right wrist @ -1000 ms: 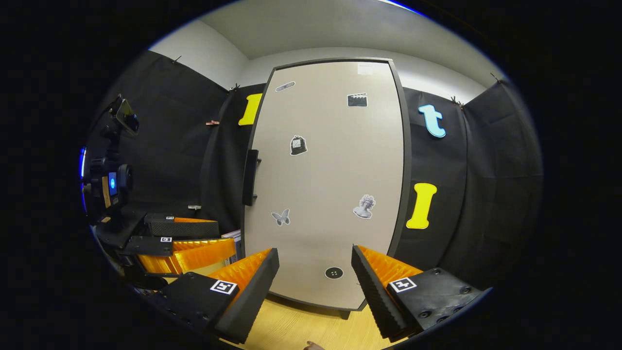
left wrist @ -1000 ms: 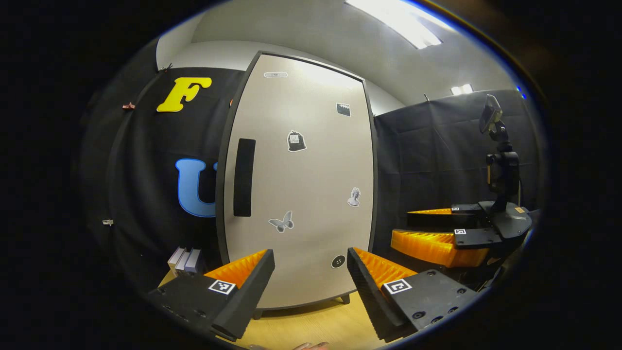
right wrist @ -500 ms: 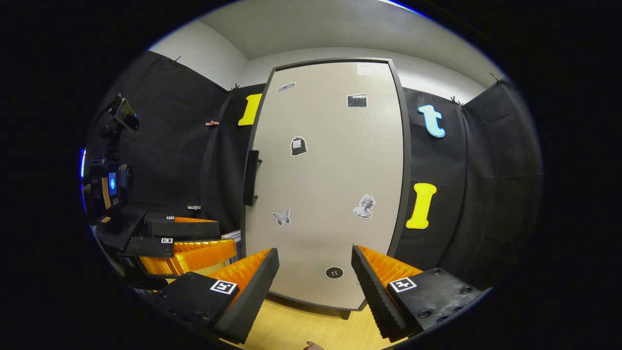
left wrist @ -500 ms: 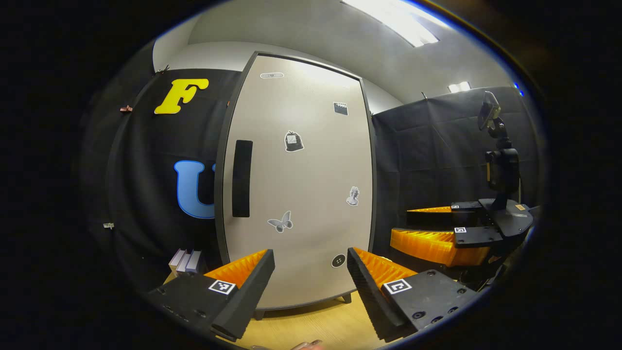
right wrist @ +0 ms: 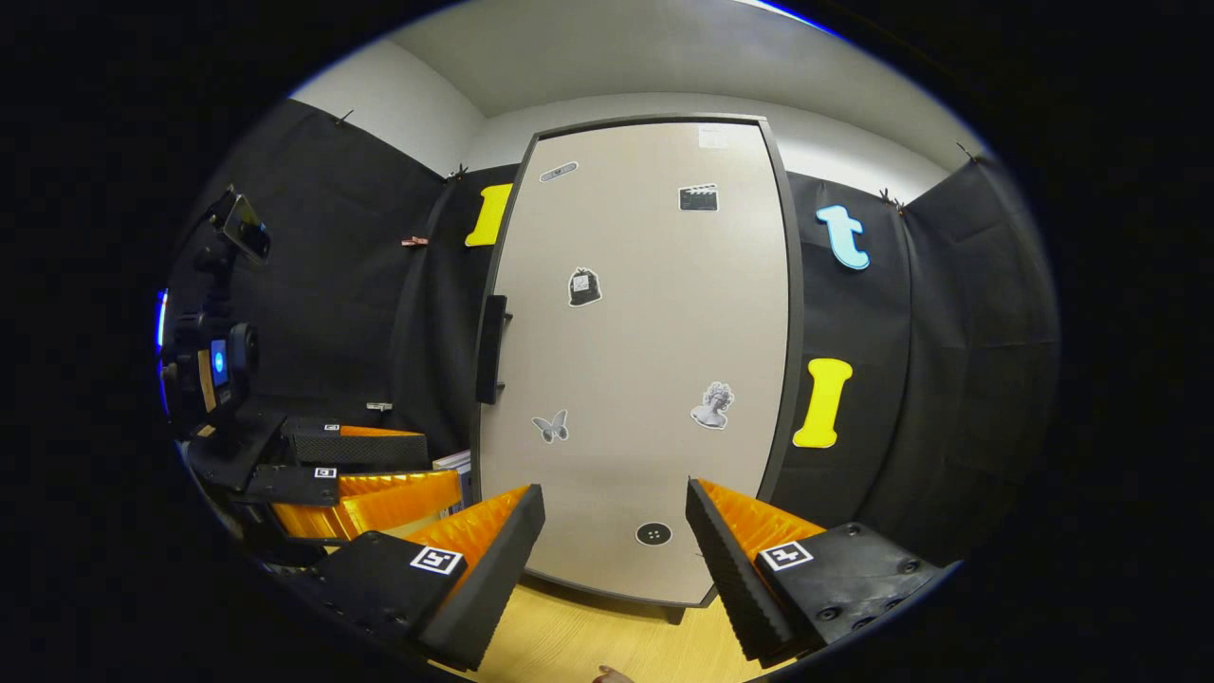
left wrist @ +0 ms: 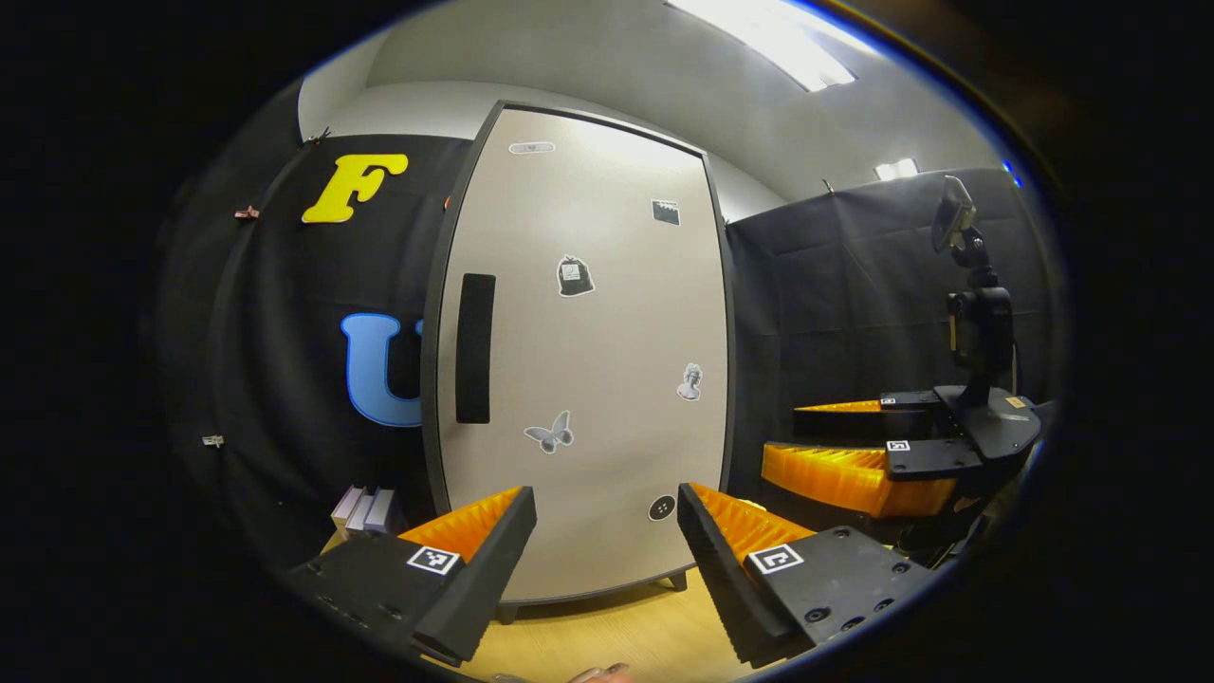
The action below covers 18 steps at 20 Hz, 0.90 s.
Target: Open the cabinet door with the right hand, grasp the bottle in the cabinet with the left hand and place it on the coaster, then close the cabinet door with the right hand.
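Before both my grippers, cabinet door [left wrist: 588, 360] closed on a wooden tabletop [left wrist: 607, 636], black cloth walls around.
Nothing has shifted since a second ago. At 10 o'clock in the left gripper view its dark handle [left wrist: 474, 348]; the door stands at 12 beyond my left gripper [left wrist: 607, 541] and right gripper [right wrist: 615, 545], both spread, empty, not touching it.

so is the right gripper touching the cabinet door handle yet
Apart. The right gripper view shows the open right gripper low and off to the side of the handle, with bare door between them.
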Each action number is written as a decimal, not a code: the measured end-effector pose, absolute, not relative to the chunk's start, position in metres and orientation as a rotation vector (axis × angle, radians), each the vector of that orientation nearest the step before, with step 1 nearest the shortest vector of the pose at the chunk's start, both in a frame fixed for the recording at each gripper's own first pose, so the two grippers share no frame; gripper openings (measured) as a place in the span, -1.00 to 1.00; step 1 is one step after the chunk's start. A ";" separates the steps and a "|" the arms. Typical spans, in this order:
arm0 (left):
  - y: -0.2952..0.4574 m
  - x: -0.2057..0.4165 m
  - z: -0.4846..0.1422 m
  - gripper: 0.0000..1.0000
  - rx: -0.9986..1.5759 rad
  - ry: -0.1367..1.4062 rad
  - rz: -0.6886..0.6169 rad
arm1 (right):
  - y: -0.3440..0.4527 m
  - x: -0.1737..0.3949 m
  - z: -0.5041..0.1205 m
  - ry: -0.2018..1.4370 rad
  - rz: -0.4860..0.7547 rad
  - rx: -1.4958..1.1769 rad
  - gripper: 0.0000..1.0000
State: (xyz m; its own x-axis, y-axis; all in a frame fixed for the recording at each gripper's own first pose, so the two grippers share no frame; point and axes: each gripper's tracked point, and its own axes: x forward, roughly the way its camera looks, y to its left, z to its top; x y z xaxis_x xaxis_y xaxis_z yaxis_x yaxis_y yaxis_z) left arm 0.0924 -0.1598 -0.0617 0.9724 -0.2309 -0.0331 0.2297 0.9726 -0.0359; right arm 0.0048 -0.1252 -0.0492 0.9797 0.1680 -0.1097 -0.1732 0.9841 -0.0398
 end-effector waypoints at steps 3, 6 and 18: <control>-0.160 0.091 -0.061 0.89 -0.030 0.038 -0.232 | -0.125 0.004 -0.049 0.107 0.173 -0.048 0.94; -0.161 0.092 -0.062 0.89 -0.032 0.038 -0.232 | -0.125 0.004 -0.049 0.106 0.175 -0.050 0.94; -0.164 0.091 -0.062 0.89 -0.030 0.038 -0.235 | -0.126 0.004 -0.050 0.109 0.173 -0.050 0.94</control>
State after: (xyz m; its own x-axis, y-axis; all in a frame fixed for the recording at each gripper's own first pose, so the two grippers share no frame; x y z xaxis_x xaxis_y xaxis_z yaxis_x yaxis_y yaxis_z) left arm 0.0914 -0.1638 -0.0617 0.9717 -0.2337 -0.0337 0.2326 0.9720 -0.0342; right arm 0.0042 -0.1261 -0.0495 0.9792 0.1690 -0.1127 -0.1744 0.9838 -0.0403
